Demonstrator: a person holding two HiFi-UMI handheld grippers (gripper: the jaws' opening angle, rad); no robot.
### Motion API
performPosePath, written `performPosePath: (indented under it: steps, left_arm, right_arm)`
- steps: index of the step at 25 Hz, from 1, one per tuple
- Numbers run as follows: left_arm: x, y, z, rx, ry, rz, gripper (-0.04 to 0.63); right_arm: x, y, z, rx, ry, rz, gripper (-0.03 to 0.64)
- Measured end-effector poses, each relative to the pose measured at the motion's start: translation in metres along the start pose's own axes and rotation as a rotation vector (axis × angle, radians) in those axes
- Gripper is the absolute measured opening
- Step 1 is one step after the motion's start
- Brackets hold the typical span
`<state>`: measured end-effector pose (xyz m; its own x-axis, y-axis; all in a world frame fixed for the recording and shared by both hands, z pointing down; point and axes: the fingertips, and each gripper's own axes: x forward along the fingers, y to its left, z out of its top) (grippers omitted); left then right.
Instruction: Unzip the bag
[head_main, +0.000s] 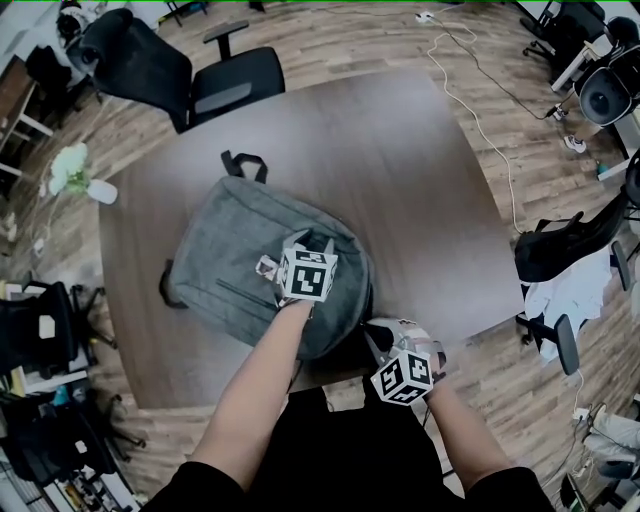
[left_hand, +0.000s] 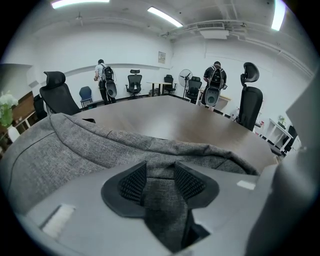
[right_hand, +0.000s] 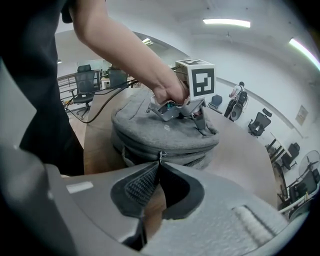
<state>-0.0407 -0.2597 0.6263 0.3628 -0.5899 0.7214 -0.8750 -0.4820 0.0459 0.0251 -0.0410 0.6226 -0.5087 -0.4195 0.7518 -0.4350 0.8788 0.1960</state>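
Observation:
A grey fabric backpack lies flat on the dark brown table. On its near right part rests my left gripper, shut on a raised fold of the bag's grey cloth, which sits between the ribbed pads. The right gripper view shows that hand and its marker cube on top of the backpack. At the bag's near edge, my right gripper has its jaws closed at the tips on the small metal zipper pull. The zipper line runs along the bag's side wall.
A black office chair stands at the table's far side. A white vase with pale flowers sits at the left corner. A chair draped with cloth and a white cable are on the floor at right. Two people stand far off.

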Motion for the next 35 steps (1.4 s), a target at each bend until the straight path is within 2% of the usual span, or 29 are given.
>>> performPosePath:
  steps: [7, 11, 13, 14, 15, 17, 20, 22, 24, 26, 27, 29, 31, 33, 35]
  left_arm:
    - [0.009, 0.006, 0.015, 0.019, -0.011, 0.001, 0.172]
    - [0.01, 0.002, 0.017, 0.019, 0.002, -0.049, 0.174]
    - [0.005, -0.004, 0.016, 0.014, 0.014, -0.12, 0.22]
    - [0.001, -0.009, 0.016, 0.028, 0.01, -0.157, 0.278]
    - [-0.003, -0.014, 0.017, 0.06, -0.003, -0.191, 0.312]
    - [-0.016, -0.026, 0.018, 0.17, -0.032, -0.267, 0.325]
    - [-0.045, -0.047, 0.009, 0.362, -0.072, -0.446, 0.336]
    - [-0.068, -0.057, -0.003, 0.53, -0.105, -0.554, 0.336]
    - [-0.086, -0.061, -0.027, 0.742, -0.063, -0.634, 0.345]
    - [-0.097, -0.059, -0.058, 0.932, 0.05, -0.698, 0.394]
    - [-0.1, -0.058, -0.072, 0.999, 0.104, -0.726, 0.408]
    - [-0.103, -0.058, -0.096, 1.07, 0.193, -0.775, 0.419]
    - [-0.099, -0.059, -0.116, 1.097, 0.264, -0.796, 0.422]
    - [-0.092, -0.059, -0.125, 1.091, 0.277, -0.799, 0.43]
    - [-0.09, -0.06, -0.125, 1.07, 0.254, -0.802, 0.43]
  right_arm:
    - [0.004, 0.001, 0.007, 0.063, -0.031, -0.008, 0.011]
    - [0.007, -0.003, 0.004, 0.08, -0.033, -0.022, 0.011]
    - [0.007, -0.003, 0.003, 0.089, -0.037, -0.025, 0.011]
    - [0.006, -0.002, 0.002, 0.092, -0.038, -0.025, 0.011]
    - [0.006, -0.003, 0.001, 0.095, -0.039, -0.025, 0.011]
    - [0.006, -0.004, -0.001, 0.096, -0.041, -0.023, 0.011]
    - [0.006, -0.006, -0.001, 0.091, -0.044, -0.017, 0.011]
    - [0.006, -0.007, -0.002, 0.086, -0.051, -0.014, 0.011]
    - [0.005, -0.007, -0.003, 0.077, -0.059, -0.005, 0.011]
    - [0.005, -0.007, -0.004, 0.063, -0.067, 0.01, 0.011]
    - [0.006, -0.007, -0.004, 0.057, -0.069, 0.017, 0.011]
    - [0.006, -0.007, -0.003, 0.051, -0.07, 0.027, 0.011]
    - [0.007, -0.007, -0.003, 0.053, -0.068, 0.029, 0.011]
    - [0.008, -0.007, -0.003, 0.059, -0.065, 0.021, 0.011]
    - [0.007, -0.007, -0.005, 0.067, -0.065, 0.011, 0.011]
